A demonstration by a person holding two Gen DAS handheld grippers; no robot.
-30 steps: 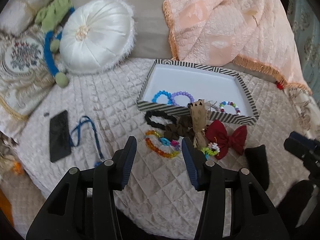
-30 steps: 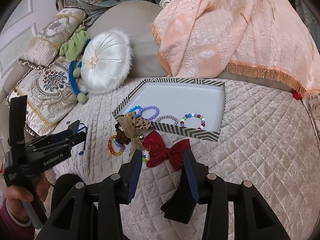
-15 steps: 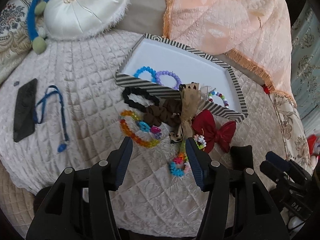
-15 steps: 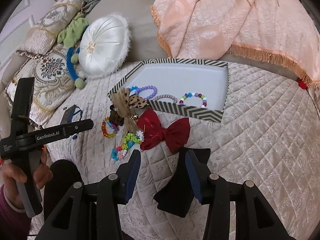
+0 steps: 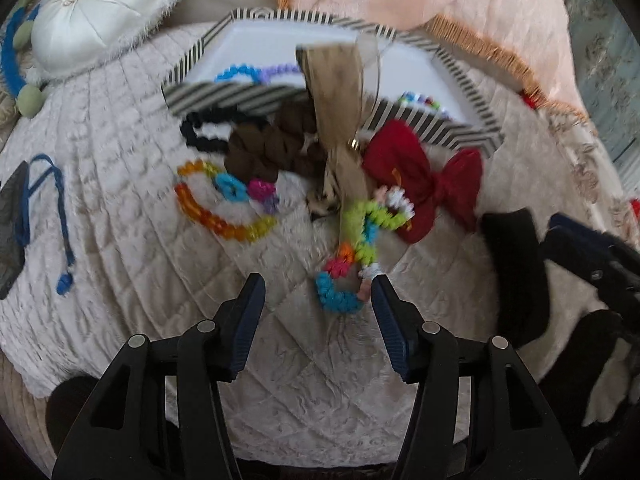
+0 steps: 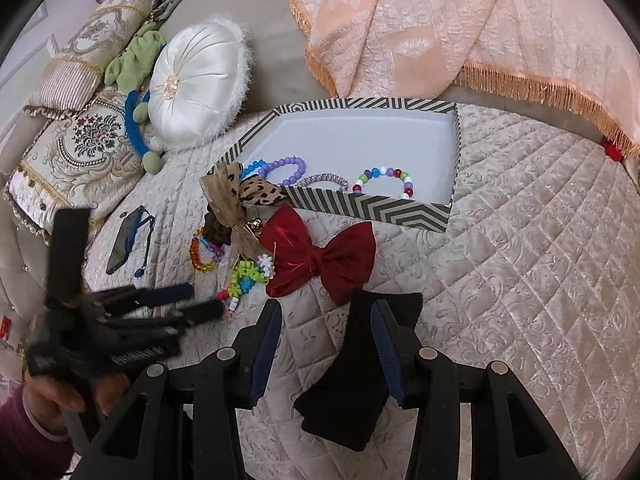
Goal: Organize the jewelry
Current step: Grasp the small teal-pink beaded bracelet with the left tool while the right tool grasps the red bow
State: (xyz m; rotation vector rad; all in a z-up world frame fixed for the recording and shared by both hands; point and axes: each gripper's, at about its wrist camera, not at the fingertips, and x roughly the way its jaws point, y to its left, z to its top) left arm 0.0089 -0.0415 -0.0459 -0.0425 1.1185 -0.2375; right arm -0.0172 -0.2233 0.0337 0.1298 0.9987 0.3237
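Quilted bedspread point(image 5: 120, 220), coiled multicolour bracelet point(image 5: 352, 252) just ahead of wide-open left hand-held gripper point(image 5: 318, 300), right hand-held gripper point(image 6: 326, 320) wide too

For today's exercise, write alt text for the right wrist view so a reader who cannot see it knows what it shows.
The open right gripper hovers over a quilted bed beside a black bow. Ahead lie a red bow and loose colourful bracelets, with a striped box holding four beaded bracelets. The left gripper reaches in, blurred.
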